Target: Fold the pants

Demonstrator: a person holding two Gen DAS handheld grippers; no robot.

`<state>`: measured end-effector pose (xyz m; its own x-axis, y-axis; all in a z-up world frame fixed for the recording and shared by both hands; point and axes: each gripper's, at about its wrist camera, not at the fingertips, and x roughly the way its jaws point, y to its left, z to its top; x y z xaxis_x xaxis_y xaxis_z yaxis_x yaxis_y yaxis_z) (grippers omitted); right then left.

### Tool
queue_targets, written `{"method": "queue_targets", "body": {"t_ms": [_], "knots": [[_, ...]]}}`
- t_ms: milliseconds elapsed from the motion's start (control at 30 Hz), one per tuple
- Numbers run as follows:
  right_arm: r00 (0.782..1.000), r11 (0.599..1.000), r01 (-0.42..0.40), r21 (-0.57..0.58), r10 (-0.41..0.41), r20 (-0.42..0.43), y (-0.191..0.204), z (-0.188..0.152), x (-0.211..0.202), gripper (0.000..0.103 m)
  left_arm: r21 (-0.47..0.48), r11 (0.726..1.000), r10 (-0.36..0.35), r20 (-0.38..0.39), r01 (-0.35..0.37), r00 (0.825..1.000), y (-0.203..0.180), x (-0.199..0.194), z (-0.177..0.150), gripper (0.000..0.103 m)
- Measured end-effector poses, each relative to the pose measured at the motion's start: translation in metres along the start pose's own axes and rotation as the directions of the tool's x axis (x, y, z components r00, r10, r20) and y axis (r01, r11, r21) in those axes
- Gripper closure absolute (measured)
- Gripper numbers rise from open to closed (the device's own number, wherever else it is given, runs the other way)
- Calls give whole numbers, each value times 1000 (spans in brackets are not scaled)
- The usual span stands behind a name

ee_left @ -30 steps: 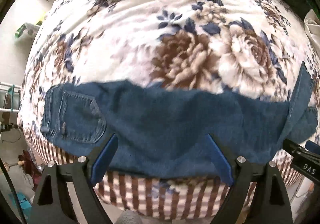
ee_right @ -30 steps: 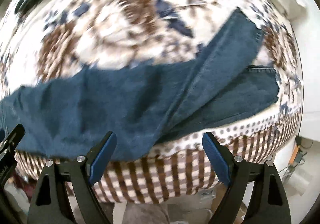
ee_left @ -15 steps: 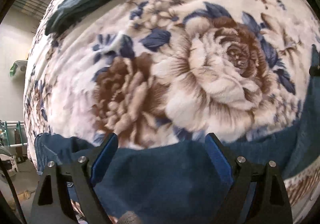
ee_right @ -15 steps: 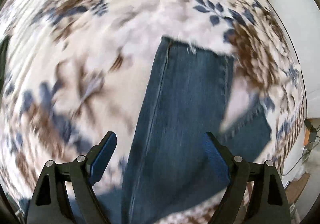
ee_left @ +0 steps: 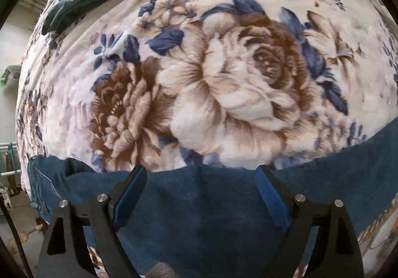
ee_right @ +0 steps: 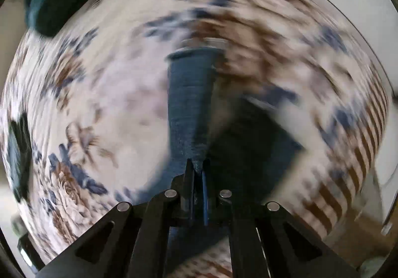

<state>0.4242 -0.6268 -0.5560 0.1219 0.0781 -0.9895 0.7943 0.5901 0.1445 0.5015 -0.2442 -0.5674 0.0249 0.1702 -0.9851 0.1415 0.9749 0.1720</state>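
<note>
at the near edge of the floral blanket, the pants are lying spread across, and the left gripper is hanging over them with its fingers wide apart, gripping nothing. the right gripper is pinching shut on a leg of the pants. the denim is looking soft, fairly heavy and floppy, best taken at hems or waistband. farther off, motion blur is hiding the leg's end.
</note>
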Motion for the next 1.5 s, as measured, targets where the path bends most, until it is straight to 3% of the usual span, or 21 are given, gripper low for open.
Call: {"method": "queue_targets", "body": {"t_ms": [133,267,367,467,600,633,667,733,867,1067,1133,1200,1333,1400,1433,1500], "knots": [[988,978,-92,185,113,-106,-76,-24,30,96,20,1000,-13,-17,14,1000,-12,4,-3,14],[977,949,-172,265,199,-79,-108,-45,48,96,57,998,-7,-9,7,1000,-26,4,-6,14],[985,958,-157,238,169,-28,-103,-45,40,97,70,998,-5,-8,6,1000,-32,5,-7,14],[997,982,-27,186,40,-66,-100,-43,43,95,71,997,-9,15,8,1000,-35,-1,-9,14],[994,979,-1,205,22,-103,-98,-46,40,85,59,998,-39,107,33,994,-15,-23,-18,14],[996,984,-6,178,23,-92,-90,-49,31,73,50,998,-51,122,46,991,-6,-28,-22,14],[996,990,1,140,11,-83,-82,-53,22,52,35,998,-65,130,61,989,3,-31,-26,14],[998,998,19,53,-16,-62,-55,-67,6,32,-20,995,-99,132,103,986,32,-35,-35,14],[995,994,5,-109,-15,-97,18,-110,-1,32,-155,979,-114,128,133,985,111,-39,-57,14],[973,945,-54,-321,-22,-230,144,-205,28,32,-348,936,-20,107,57,994,263,-39,-89,14],[969,925,-67,-373,-29,-247,182,-234,35,32,-409,912,20,97,22,995,321,-36,-99,14],[968,901,-49,-431,-64,-243,218,-266,40,32,-454,891,12,74,23,997,371,-26,-105,14],[951,890,-65,-451,-82,-299,274,-321,57,32,-499,865,-66,-1,56,998,450,11,-114,14],[952,877,-46,-478,-107,-288,298,-343,63,32,-508,858,-112,-38,77,993,474,36,-113,15],[953,869,-40,-493,-115,-280,308,-353,65,32,-509,852,-169,-48,122,984,482,50,-113,14],[953,858,-11,-514,-146,-264,322,-371,73,32,-526,818,-305,-54,232,951,491,79,-114,15]]}}
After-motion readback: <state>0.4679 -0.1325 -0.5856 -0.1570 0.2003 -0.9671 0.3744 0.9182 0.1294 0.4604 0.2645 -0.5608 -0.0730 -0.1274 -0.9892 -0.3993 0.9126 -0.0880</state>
